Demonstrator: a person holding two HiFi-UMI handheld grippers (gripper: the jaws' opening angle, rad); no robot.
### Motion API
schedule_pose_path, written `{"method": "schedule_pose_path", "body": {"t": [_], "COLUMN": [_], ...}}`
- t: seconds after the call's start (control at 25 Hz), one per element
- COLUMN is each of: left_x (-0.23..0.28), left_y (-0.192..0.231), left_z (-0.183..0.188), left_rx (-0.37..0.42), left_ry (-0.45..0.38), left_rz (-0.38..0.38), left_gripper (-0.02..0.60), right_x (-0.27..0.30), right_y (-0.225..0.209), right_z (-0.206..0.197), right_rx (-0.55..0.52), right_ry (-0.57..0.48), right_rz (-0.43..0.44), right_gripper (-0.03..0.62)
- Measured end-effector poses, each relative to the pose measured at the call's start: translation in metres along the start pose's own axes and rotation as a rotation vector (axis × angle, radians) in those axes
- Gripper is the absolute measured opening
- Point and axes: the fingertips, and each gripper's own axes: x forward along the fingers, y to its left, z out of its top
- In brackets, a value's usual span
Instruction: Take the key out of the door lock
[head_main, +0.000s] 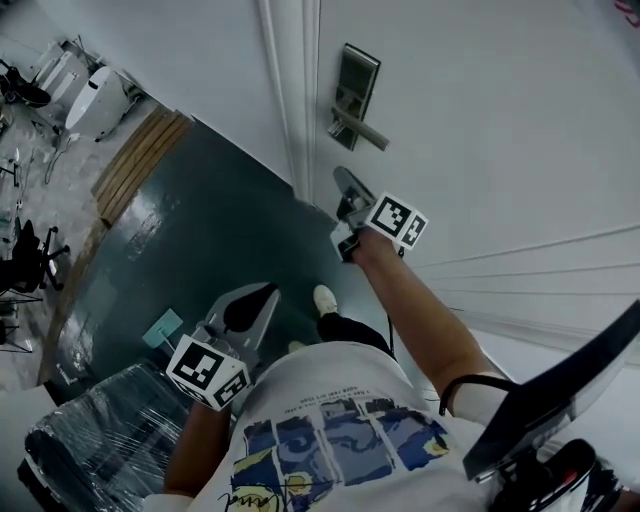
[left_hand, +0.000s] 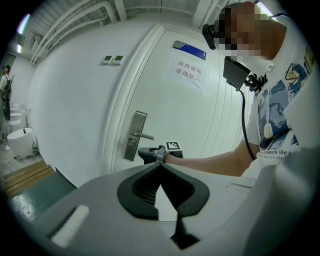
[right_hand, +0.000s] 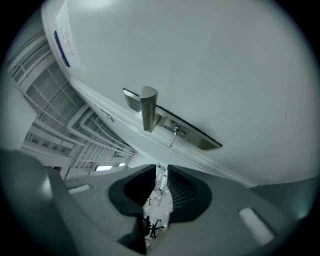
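Note:
The white door (head_main: 500, 110) carries a metal lock plate (head_main: 355, 85) with a lever handle (head_main: 360, 130). In the right gripper view the handle (right_hand: 148, 107) points at me end-on, and a small key (right_hand: 173, 136) sticks out of the lock plate (right_hand: 195, 136) just beside it. My right gripper (right_hand: 162, 167) is a short way from the key, its jaws a narrow gap apart with nothing between them. In the head view the right gripper (head_main: 345, 182) sits just below the handle. My left gripper (head_main: 255, 300) hangs low and away from the door. Its jaws (left_hand: 160, 165) are shut and hold nothing.
The door frame (head_main: 290, 90) runs left of the lock. A dark green floor (head_main: 190, 230) and a wooden step (head_main: 140, 160) lie to the left. A plastic-wrapped chair (head_main: 90, 440) is at the bottom left. My shoe (head_main: 324, 298) is near the door. A paper notice (left_hand: 189, 71) hangs on the door.

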Motion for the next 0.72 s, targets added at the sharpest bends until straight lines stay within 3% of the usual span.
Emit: {"method": "schedule_pose_path", "body": {"t": [0.24,0.72], "left_x": [0.017,0.022], "left_y": [0.019,0.039], "left_z": [0.008,0.012], "left_rx": [-0.012,-0.042], "left_ry": [0.028,0.056], "left_rz": [0.034,0.061], "left_gripper": [0.005,0.005], "right_x": [0.034,0.067], "right_y": [-0.016,-0.026], "right_z": [0.024,0.035], "right_rx": [0.156,0.257], "right_ry": [-0.082,-0.14], "right_rz": [0.049,0.047], "right_gripper": [0.061,0.062]}}
